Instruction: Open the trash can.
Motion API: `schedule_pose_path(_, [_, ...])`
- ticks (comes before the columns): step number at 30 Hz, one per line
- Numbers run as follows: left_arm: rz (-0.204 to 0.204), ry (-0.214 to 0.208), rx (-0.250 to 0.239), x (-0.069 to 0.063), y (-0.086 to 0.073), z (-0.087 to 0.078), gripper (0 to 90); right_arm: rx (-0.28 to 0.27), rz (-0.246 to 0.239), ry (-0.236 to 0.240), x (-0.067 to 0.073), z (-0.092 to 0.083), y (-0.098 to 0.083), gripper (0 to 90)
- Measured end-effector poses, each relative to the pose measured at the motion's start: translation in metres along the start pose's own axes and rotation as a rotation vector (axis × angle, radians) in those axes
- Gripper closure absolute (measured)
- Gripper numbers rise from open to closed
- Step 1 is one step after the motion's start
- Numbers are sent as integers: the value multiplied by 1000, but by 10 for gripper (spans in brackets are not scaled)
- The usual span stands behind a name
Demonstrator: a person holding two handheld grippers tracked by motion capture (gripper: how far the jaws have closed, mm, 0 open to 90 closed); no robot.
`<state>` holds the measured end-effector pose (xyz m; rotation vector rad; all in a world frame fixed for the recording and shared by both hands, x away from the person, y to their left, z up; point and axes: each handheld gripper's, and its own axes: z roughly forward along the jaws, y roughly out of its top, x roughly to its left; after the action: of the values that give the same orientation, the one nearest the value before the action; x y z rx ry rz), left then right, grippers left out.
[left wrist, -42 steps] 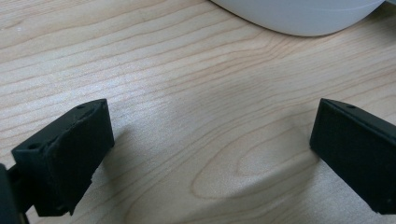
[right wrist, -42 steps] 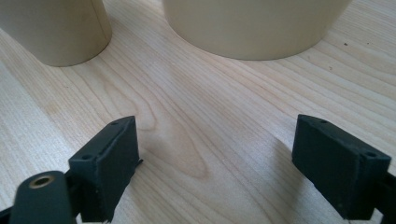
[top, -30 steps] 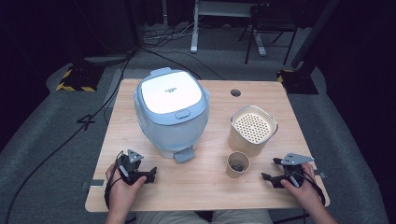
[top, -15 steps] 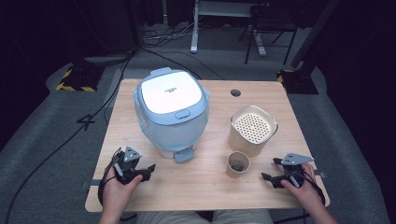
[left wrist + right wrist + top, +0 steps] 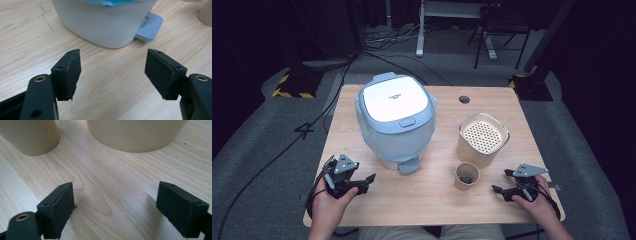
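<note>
1. Rice cooker stands at the table's left-centre in the high view, just far and right of the left gripper, the nearer one; right gripper lies well right.
2. Left gripper view: jaws apart, nothing between, cooker's grey latch tab ahead-right.
3. Right gripper view: jaws apart, empty, small cup and perforated-lid canister beyond.

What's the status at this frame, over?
Left tongs open, empty, facing the rice cooker. Right tongs open, empty, beside the small cup. Cooker lid down. Bare table between tongs and cooker.
</note>
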<state>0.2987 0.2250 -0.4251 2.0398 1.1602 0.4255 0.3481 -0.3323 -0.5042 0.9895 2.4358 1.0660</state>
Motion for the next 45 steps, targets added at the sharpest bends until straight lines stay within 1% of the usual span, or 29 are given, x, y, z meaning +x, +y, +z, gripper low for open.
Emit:
schedule_pose_path(3, [1,-3,7,-2,3,-5,300,0,0,0,0,0,0,148])
schedule_pose_path(4, [13,-7,8,-4,6,-10,300,0,0,0,0,0,0,148])
schedule_pose_path(5, [13,-7,8,-4,6,-10,301,0,0,0,0,0,0,148])
schedule_pose_path(6, [12,-16,1,-5,9,-14,301,0,0,0,0,0,0,149])
schedule_pose_path(9, [18,-19,-7,-6,12,-17,314,0,0,0,0,0,0,148])
schedule_pose_path(11, [33,-25,-26,-7,17,-18,335,0,0,0,0,0,0,148])
schedule_pose_path(12, [54,-30,-40,-7,20,-19,339,0,0,0,0,0,0,148])
schedule_pose_path(14, [62,-41,-53,-7,22,-21,385,0,1,0,0,0,0,149])
schedule_pose_path(15, [64,-56,-67,-8,25,-22,395,0,1,0,0,0,0,149])
schedule_pose_path(16, [73,-86,-105,-8,30,-25,396,-1,2,1,0,0,0,149])
schedule_pose_path(17, [79,-98,-111,-7,33,-27,401,1,1,0,0,0,0,149])
schedule_pose_path(20, [94,-106,-115,-5,38,-29,427,1,0,1,-1,0,0,149])
schedule_pose_path(21, [106,-119,-122,-2,44,-34,443,1,-1,1,-1,0,0,149])
schedule_pose_path(22, [106,-119,-122,-2,44,-34,444,1,-1,1,-1,0,0,149])
schedule_pose_path(24, [136,-143,-163,0,53,-44,455,0,0,0,0,0,0,149])
schedule_pose_path(26, [140,-189,-200,-1,58,-49,450,0,0,0,0,0,0,149])
schedule_pose_path(27, [140,-189,-200,-1,58,-49,450,0,0,0,0,0,0,149])
schedule_pose_path(28, [151,-226,-241,-1,63,-53,450,0,0,0,0,0,0,149])
schedule_pose_path(31, [158,-262,-279,0,69,-57,457,0,0,0,0,0,0,150])
schedule_pose_path(32, [156,-274,-288,0,71,-58,463,0,0,0,0,0,0,150])
schedule_pose_path(33, [156,-274,-288,0,71,-58,465,0,0,0,0,0,0,150])
schedule_pose_path(34, [158,-300,-302,2,75,-59,478,1,0,-2,0,0,0,151])
schedule_pose_path(35, [158,-300,-302,2,75,-59,481,1,0,-2,0,0,0,151])
schedule_pose_path(38, [160,-323,-304,2,80,-59,489,0,1,-2,0,0,0,153])
schedule_pose_path(39, [160,-358,-316,4,85,-58,500,-1,2,-3,0,0,0,155])
schedule_pose_path(40, [160,-358,-316,4,85,-58,505,-1,2,-3,0,0,0,155])
schedule_pose_path(41, [159,-382,-332,3,89,-58,514,-1,5,-5,0,0,0,158])
schedule_pose_path(44, [178,-421,-367,0,98,-59,516,-1,6,-8,0,1,1,158])
schedule_pose_path(45, [178,-421,-367,0,98,-59,529,-1,6,-8,0,1,1,158])
